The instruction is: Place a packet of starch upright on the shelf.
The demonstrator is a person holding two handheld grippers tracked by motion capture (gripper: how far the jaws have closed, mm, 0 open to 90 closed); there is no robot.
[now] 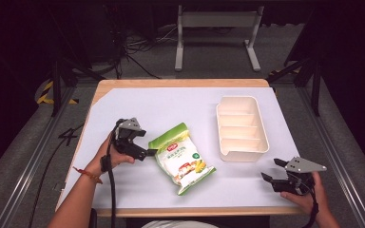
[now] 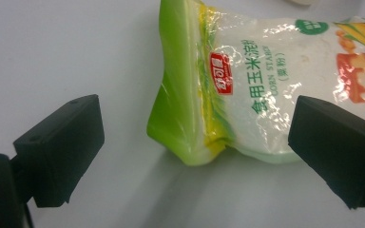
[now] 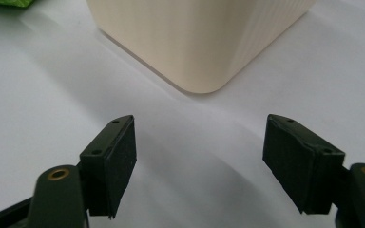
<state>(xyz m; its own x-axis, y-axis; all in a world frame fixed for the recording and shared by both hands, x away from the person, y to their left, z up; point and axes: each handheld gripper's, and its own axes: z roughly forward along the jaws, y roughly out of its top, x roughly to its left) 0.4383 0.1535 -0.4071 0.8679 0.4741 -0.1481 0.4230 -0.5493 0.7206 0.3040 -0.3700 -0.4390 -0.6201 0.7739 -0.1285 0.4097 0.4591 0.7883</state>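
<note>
While my left gripper stands wide at the starch bag's green sealed edge, apparently not touching, I would straddle that seam squarely; tray beyond; right gripper wide, idle.

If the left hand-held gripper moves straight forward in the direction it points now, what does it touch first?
Most likely the corn starch bag: its green sealed edge lies just ahead between the open jaws of the left hand-held gripper, though the exact gap is unclear.

A lab-like recording space is suggested by dark surroundings, loose cables on grey carpet, and a white-covered table.
</note>
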